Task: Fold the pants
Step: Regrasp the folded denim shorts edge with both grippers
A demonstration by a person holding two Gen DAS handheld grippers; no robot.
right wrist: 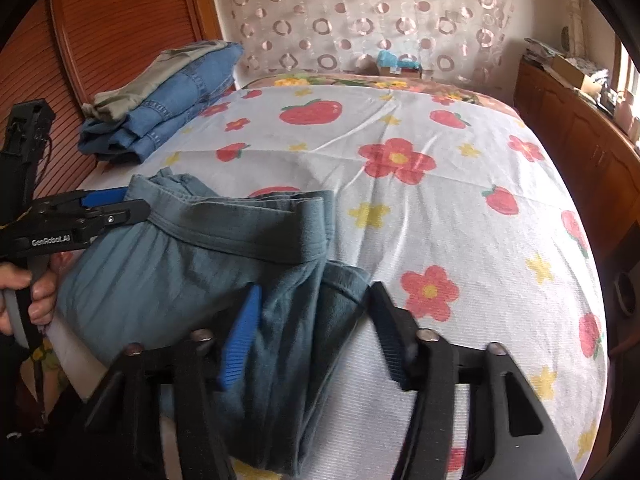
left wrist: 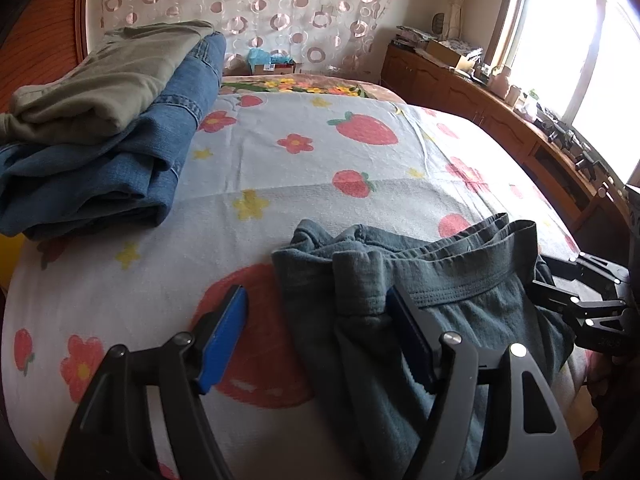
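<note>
Grey-teal pants lie bunched at the near edge of the bed, waistband toward the far side; they also show in the right wrist view. My left gripper is open, its fingers straddling the left end of the pants, the cloth lying between them. My right gripper is open around the right end of the pants. Each gripper shows in the other's view: the right one and the left one.
A stack of folded blue jeans with an olive garment on top sits at the bed's far left. The strawberry-and-flower bedspread covers the bed. A wooden cabinet with clutter runs along the right under the window.
</note>
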